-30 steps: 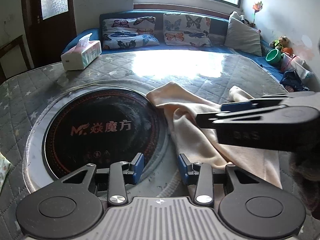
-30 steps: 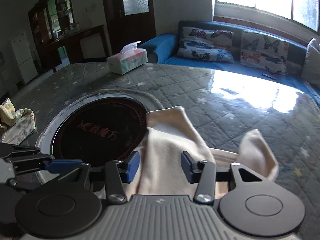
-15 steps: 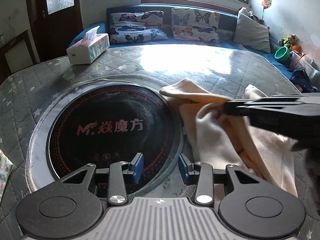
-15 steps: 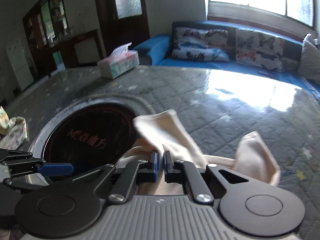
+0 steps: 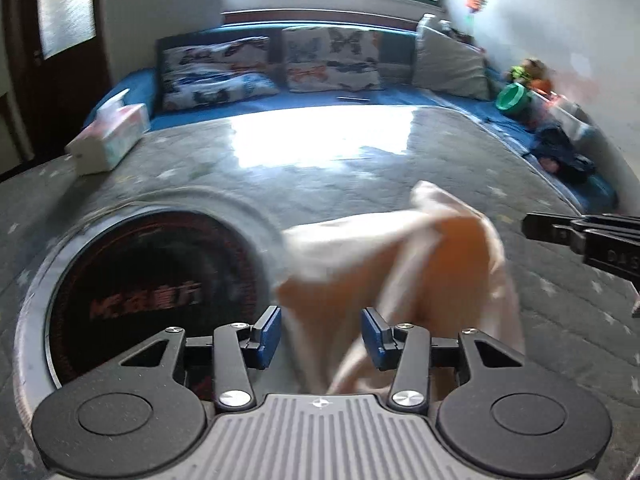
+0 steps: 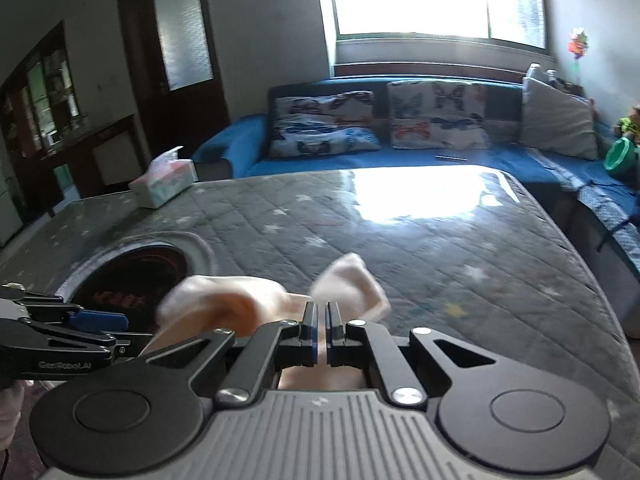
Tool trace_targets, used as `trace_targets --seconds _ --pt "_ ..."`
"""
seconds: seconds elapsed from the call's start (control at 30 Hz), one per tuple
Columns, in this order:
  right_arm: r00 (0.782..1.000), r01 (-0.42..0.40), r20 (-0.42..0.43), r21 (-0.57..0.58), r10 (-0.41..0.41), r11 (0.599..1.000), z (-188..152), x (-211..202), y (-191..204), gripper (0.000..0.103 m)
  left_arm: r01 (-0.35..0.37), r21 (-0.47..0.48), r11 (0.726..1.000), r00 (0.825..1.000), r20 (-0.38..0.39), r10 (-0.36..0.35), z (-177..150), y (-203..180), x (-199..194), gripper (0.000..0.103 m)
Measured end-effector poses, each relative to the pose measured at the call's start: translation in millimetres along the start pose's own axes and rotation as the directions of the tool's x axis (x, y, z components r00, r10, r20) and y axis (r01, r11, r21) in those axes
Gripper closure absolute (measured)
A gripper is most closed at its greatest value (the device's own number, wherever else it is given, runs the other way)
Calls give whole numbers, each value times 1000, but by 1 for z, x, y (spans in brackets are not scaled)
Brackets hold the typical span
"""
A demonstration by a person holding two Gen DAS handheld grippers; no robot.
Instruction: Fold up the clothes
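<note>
- Peach garment bunched on our quilted surface, beside the dark round hob.
- Right gripper: fingers clamped on the garment.
- Left gripper: fingers opening, garment between them, not pinched.

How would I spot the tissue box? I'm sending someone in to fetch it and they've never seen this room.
Start at the big table under its grey quilted cover with stars, in front of the blue sofa. Go to the far corner nearest the dark wooden door. The tissue box sits there alone, a pale rectangular carton with a white tissue sticking up from its top.
</note>
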State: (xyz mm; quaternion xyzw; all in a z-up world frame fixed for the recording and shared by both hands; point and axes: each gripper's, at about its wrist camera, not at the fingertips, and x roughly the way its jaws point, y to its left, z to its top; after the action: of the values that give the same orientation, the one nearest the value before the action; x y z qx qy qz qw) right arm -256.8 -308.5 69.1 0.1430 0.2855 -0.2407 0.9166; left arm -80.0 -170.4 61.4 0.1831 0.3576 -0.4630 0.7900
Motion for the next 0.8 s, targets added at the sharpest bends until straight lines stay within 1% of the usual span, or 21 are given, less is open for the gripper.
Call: trace_targets --seconds 0.07,0.13,0.17,0.23,0.3,0.33,0.37,0.43,0.47,0.5,0.6,0.67,0.7,0.77,0.8 --pt "1000 1 -6 15 0 1000 -2 -4 -9 100 -8 47 999 1000 7 7 2 -13 4 54" --pt "1000 -18 -6 22 18 1000 -3 -7 -14 99 -23 54 998 1000 12 23 5 -16 9 54" --pt "1000 -30 -3 19 30 999 -2 -8 -13 96 -31 56 998 999 14 30 6 -17 12 54" --pt "998 -65 -7 19 66 998 0 -7 -10 94 -29 35 999 1000 3 29 8 -13 17 54" --pt "992 -124 -12 9 124 992 5 -2 0 93 -25 14 1000 1000 4 25 7 -8 14 53" --pt "988 -154 -15 5 154 988 8 1 5 89 -17 -1 1000 1000 7 17 6 -6 11 52" --pt "984 -180 -19 1 180 984 11 5 11 80 -8 -14 1000 1000 10 8 5 -3 7 51" --pt "974 -223 -29 -13 223 975 18 15 23 74 2 -17 1000 1000 15 -2 2 -2 3 50" --pt "969 -245 -40 -34 244 969 22 23 34 74 0 -14 1000 1000 13 0 2 -2 3 50" --pt "968 -247 -45 -43 246 968 24 27 38 74 -1 -11 1000 1000 10 1 1 -2 2 50" --pt "969 -234 -95 -65 227 970 25 53 56 76 0 -8 1000 1000 11 0 1 -1 0 50" --pt "974 -208 -97 -52 203 977 24 59 55 95 2 -10 1000 1000 17 -2 2 1 -2 50" --pt "977 -196 -98 -45 191 980 23 62 55 95 7 -12 1000 1000 22 -7 3 1 -4 50" --pt "978 -196 -76 -10 195 981 21 55 46 99 30 -15 999 999 28 -29 5 3 -5 50" --pt "980 -187 -67 -3 187 982 20 52 41 99 42 -16 999 999 29 -41 5 2 -5 50"
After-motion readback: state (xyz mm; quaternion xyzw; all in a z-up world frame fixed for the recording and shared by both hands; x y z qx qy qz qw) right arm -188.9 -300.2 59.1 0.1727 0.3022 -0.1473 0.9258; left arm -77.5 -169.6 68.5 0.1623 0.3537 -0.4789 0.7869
